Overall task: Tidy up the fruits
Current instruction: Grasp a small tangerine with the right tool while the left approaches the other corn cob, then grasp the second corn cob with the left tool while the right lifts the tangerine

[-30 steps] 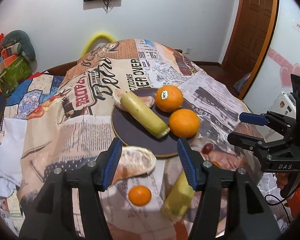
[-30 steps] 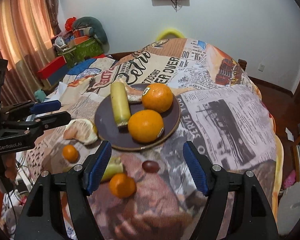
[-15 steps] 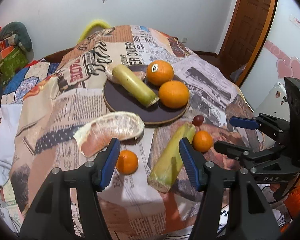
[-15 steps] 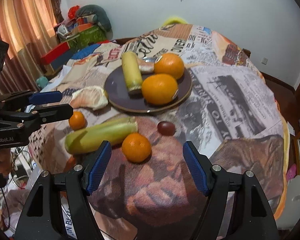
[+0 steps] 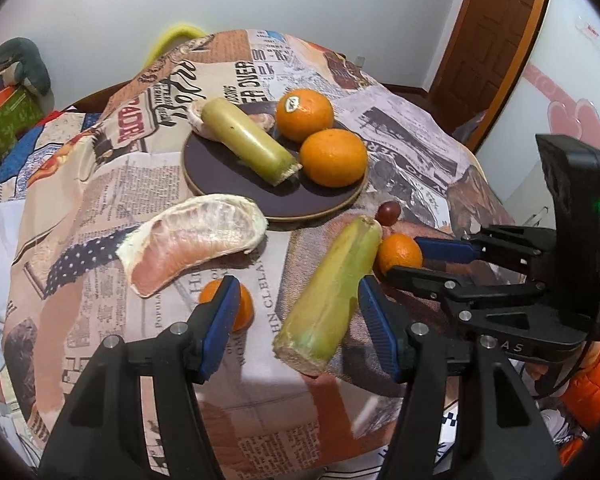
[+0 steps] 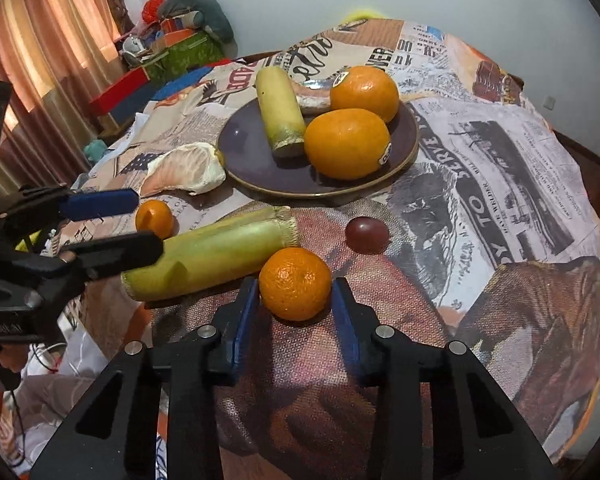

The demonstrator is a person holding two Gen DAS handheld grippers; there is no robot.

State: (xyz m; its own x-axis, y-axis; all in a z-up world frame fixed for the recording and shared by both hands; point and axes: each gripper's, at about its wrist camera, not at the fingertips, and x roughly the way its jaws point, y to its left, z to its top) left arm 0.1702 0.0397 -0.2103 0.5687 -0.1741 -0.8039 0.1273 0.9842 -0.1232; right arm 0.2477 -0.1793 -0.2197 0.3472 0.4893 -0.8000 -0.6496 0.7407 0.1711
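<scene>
My right tongs (image 6: 295, 300) have just been closing, and the small mandarin (image 6: 295, 283) now sits between the blue pads, which look to be touching its two sides (I judge the grip only just made). It rests on the desk (image 6: 500, 168) at the near edge, touching the end of the long green cane piece (image 6: 212, 254), with a dark grape (image 6: 366, 234) a little beyond it. My left tongs (image 5: 296, 312) stand about half open and hold nothing; the green cane piece lies between their pads, untouched, and a second small mandarin (image 5: 242, 306) shows just behind the left pad. A peeled pomelo wedge (image 5: 192, 240) lies near the plate's front rim.

The dark plate (image 6: 252, 168) already carries two big oranges (image 6: 347, 143) and a shorter cane piece (image 6: 280, 110), so I take the plate as the goal. To do this step well I would keep the squeeze gentle, since the fruit is soft and round and could pop out forward. I would lift straight up first, so the mandarin clears the cane beside it without rolling it, then carry it over the rim to the bare patch on the plate's left side. The left tongs should wait until the right is clear, as both work in the same cramped corner.
</scene>
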